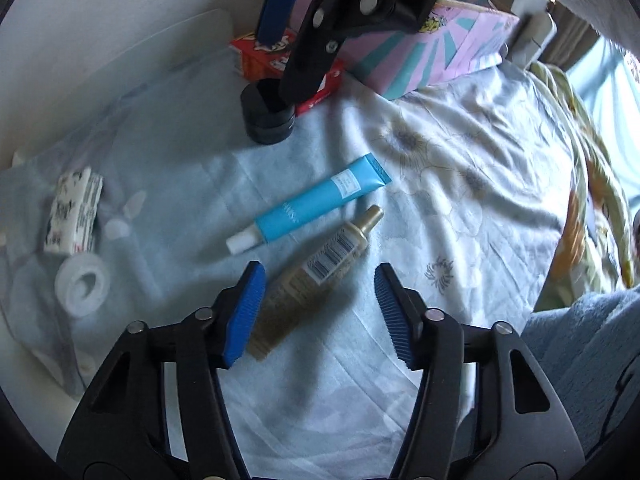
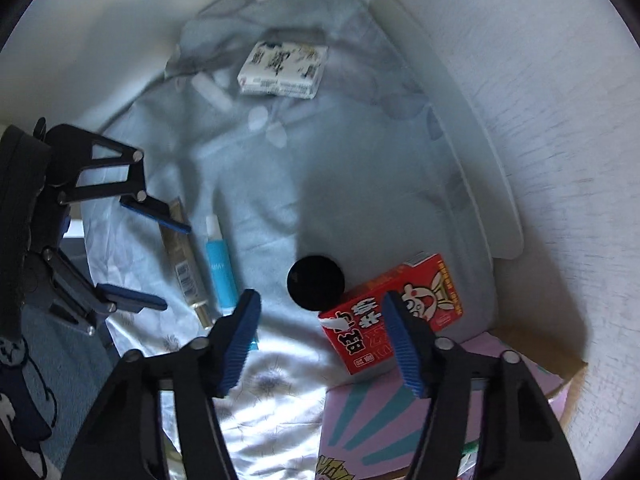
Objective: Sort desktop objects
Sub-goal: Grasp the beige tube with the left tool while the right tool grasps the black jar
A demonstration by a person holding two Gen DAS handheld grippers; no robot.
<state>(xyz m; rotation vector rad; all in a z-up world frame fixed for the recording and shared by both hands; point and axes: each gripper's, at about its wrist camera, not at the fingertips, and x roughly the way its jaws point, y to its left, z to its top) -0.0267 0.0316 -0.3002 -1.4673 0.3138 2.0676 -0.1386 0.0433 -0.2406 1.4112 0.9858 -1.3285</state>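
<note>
My left gripper [image 1: 320, 312] is open over a gold spray bottle [image 1: 316, 280] lying on the light blue cloth, the bottle's lower half between the fingers. A blue tube [image 1: 316, 206] lies just beyond it. My right gripper [image 2: 320, 340] is open and empty above a black round jar [image 2: 315, 282] and a red carton [image 2: 390, 314]. The left gripper also shows in the right wrist view [image 2: 160, 264], astride the gold bottle [image 2: 185, 264], next to the blue tube [image 2: 220, 272]. The right gripper [image 1: 288, 32] hangs above the black jar [image 1: 269, 114] and red carton [image 1: 280, 60].
A white printed packet [image 1: 74, 210] and a white tape roll [image 1: 82, 286] lie at the cloth's left. A pink and teal box [image 1: 436, 48] stands at the back. A white wall and curved board [image 2: 480, 152] border the cloth. Bedding is bunched at the right [image 1: 592, 200].
</note>
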